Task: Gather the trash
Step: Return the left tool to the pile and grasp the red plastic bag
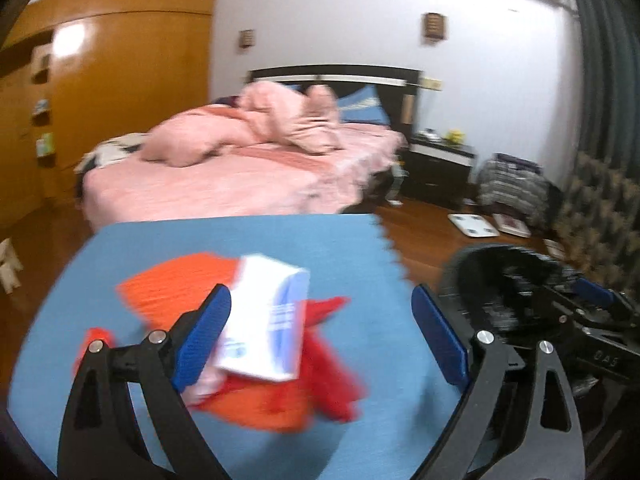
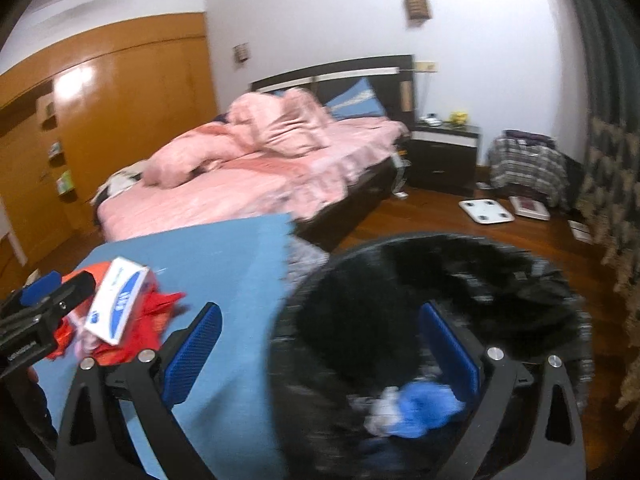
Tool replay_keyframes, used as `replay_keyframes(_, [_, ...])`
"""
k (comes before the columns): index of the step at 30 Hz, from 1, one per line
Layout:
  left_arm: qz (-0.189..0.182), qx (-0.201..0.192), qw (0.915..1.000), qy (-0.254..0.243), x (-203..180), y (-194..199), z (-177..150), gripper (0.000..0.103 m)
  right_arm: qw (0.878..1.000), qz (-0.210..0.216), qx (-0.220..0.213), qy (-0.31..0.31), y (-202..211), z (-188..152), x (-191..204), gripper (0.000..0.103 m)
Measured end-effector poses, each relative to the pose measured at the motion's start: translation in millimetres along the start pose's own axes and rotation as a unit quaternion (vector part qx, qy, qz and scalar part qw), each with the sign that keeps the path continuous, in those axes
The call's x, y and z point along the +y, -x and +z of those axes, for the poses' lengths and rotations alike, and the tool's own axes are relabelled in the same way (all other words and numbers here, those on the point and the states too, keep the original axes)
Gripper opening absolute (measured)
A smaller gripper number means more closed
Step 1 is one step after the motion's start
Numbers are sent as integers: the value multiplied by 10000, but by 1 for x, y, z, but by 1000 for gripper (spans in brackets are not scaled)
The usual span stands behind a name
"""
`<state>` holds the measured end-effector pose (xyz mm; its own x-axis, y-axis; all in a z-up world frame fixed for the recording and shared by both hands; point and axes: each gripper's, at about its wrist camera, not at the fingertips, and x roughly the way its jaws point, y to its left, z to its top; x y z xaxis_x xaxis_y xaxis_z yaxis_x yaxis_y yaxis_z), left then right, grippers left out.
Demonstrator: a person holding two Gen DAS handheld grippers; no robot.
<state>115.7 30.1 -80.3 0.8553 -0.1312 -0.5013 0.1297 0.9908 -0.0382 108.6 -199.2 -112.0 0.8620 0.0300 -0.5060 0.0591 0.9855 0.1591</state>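
Nearest, the left tongs (image 1: 322,328) stand spread wide with nothing pinched, over a heap of orange and red crumpled wrappers (image 1: 280,392) lying on the blue foam-covered desk (image 1: 168,240). A white cardboard box with blue print (image 1: 266,320) lies on that heap, beside the left blue pad (image 1: 202,340). To the right, the right tongs (image 2: 320,352) are also spread wide and empty, over a round black mesh bin with a black liner (image 2: 360,300) just beside the desk's right edge. Crumpled blue and white scraps (image 2: 416,404) lie inside the bin. Farther off stands a bed with pink bedding (image 1: 240,176), with a dark bedside cabinet (image 1: 440,164) to its right.
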Motion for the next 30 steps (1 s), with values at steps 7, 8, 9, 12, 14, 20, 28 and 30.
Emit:
replay_keyframes(7, [1033, 160, 9939, 355, 94, 5, -16, 89, 9970, 567, 195, 489, -24, -13, 80, 97])
replay_keyframes(8, [1140, 203, 9924, 409, 105, 5, -18, 89, 9962, 637, 204, 562, -27, -14, 90, 97])
replay_keyframes(9, [1261, 257, 9906, 473, 118, 3, -20, 89, 9956, 681, 213, 606, -28, -15, 96, 97])
replay_keyframes(12, [1520, 414, 9856, 616, 150, -4, -24, 89, 9934, 845, 266, 731, -37, -16, 120, 97])
replay_keyframes(14, [1579, 490, 9840, 671, 165, -6, -29, 89, 9925, 897, 294, 773, -41, -17, 129, 97])
replay_keyframes(20, [1607, 807, 9798, 879, 197, -21, -41, 84, 9903, 1057, 418, 796, -49, -19, 150, 97])
replay_keyframes(28, [1393, 1328, 9757, 1047, 209, -40, -56, 68, 9879, 1181, 548, 845, -59, -22, 177, 97])
replay_keyframes(30, [1307, 1452, 9744, 1111, 213, -45, -58, 62, 9875, 1184, 599, 856, -63, -23, 182, 97])
